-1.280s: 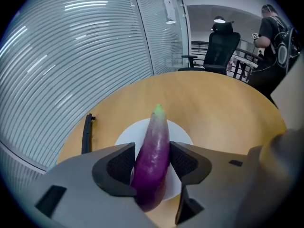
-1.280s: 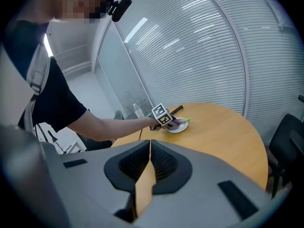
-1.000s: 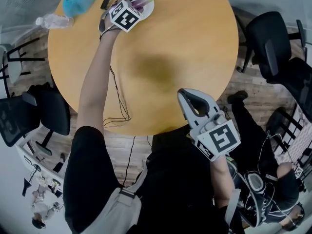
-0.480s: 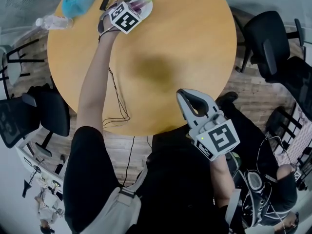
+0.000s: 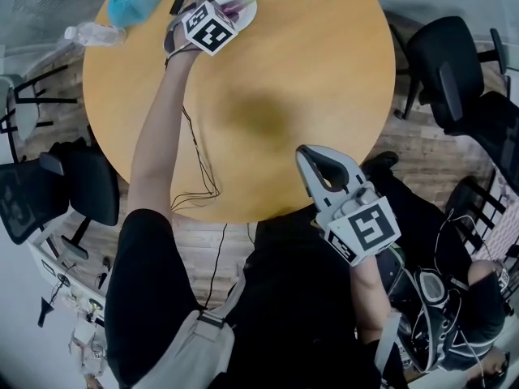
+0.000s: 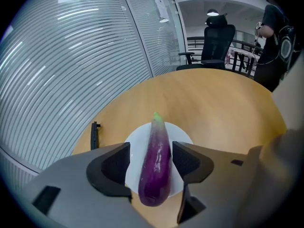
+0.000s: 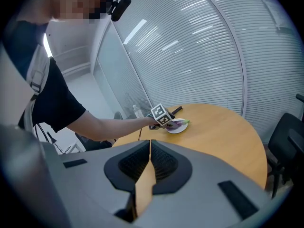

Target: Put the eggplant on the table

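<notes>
Straddling the eggplant (image 6: 156, 141), the left gripper (image 6: 152, 161) has just been opening its jaws, which now stand released and wide. The eggplant lies lengthwise between them on a white plate (image 6: 179, 136) on the table (image 6: 213, 103), stem pointing away. The right gripper (image 7: 150, 158) is clenched on nothing, well apart.

Purple eggplant (image 6: 156, 167), white plate (image 6: 135, 148), tan table (image 5: 308, 71)
Eggplant tip green at twelve o'clock; grey left gripper (image 6: 150, 156) bears black-and-white square markers.
</notes>
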`<state>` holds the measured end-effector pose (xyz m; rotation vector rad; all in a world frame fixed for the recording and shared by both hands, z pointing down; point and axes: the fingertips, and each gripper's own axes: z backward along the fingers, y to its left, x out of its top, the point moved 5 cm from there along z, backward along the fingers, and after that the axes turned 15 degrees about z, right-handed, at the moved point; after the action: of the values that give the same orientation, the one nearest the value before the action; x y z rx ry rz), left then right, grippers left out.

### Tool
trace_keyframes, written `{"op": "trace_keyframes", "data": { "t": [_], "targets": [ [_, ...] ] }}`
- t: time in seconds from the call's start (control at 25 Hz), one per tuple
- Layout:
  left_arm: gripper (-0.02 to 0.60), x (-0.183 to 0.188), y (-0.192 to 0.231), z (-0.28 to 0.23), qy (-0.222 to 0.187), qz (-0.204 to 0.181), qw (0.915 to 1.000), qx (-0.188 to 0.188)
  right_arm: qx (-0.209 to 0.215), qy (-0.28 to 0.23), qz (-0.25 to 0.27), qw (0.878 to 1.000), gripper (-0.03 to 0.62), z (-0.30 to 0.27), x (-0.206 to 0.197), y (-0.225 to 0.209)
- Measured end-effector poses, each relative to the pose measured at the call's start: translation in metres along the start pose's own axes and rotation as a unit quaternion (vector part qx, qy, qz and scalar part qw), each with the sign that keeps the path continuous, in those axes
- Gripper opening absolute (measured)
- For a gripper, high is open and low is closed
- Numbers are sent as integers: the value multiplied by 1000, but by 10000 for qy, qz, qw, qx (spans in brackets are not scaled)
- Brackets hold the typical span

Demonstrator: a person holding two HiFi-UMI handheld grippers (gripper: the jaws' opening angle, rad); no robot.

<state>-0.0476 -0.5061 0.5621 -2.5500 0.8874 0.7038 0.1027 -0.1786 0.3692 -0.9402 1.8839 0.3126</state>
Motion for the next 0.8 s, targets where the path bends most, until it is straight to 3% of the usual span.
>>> {"op": "trace_keyframes", "data": {
  "t": [0.8],
  "targets": [
    [273,9,-11,10,89,-85,9997,187,-205,-177,-96,9996,18,30,-11,8]
  ]
}}
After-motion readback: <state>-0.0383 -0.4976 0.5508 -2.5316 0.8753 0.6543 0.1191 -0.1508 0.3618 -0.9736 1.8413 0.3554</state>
